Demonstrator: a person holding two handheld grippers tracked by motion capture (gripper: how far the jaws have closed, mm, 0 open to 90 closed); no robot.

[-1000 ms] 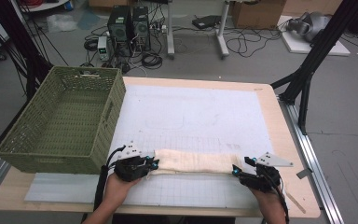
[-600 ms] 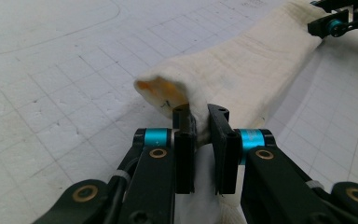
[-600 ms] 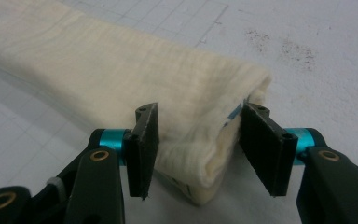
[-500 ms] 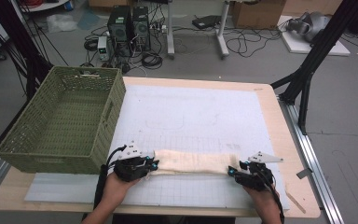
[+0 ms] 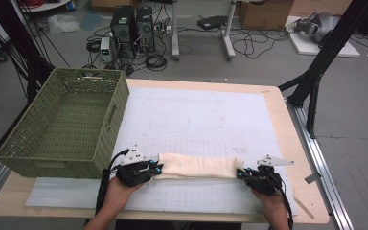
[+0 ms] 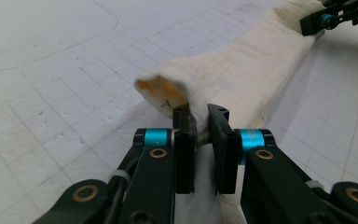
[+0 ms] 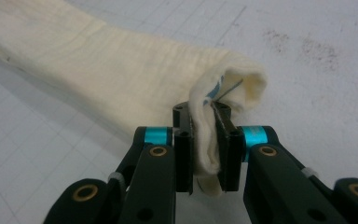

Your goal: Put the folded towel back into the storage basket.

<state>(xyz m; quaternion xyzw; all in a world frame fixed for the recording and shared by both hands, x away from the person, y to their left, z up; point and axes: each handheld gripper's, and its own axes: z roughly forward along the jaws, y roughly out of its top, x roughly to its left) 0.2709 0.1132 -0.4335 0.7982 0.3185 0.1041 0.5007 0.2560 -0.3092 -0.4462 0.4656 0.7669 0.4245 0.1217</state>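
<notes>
A cream cloth (image 5: 199,166), folded into a long narrow band, lies across the white gridded mat (image 5: 206,120) near the table's front edge. My left gripper (image 5: 143,171) is shut on the cloth's left end (image 6: 200,135); a yellow patch shows inside the fold there. My right gripper (image 5: 254,178) is shut on the cloth's right end (image 7: 205,149), where a blue line shows inside the fold. The cloth (image 6: 242,70) stretches between both grippers, and the right gripper (image 6: 331,18) shows at its far end in the left gripper view.
A green woven basket (image 5: 100,139) stands at the table's left, close to my left gripper. The wooden table edge (image 5: 306,201) runs along the right and front. Computers, cables and black frame legs are on the floor beyond.
The right gripper has moved slightly left along the cloth's end, shortening the stretched band a little. The left gripper holds its place.
</notes>
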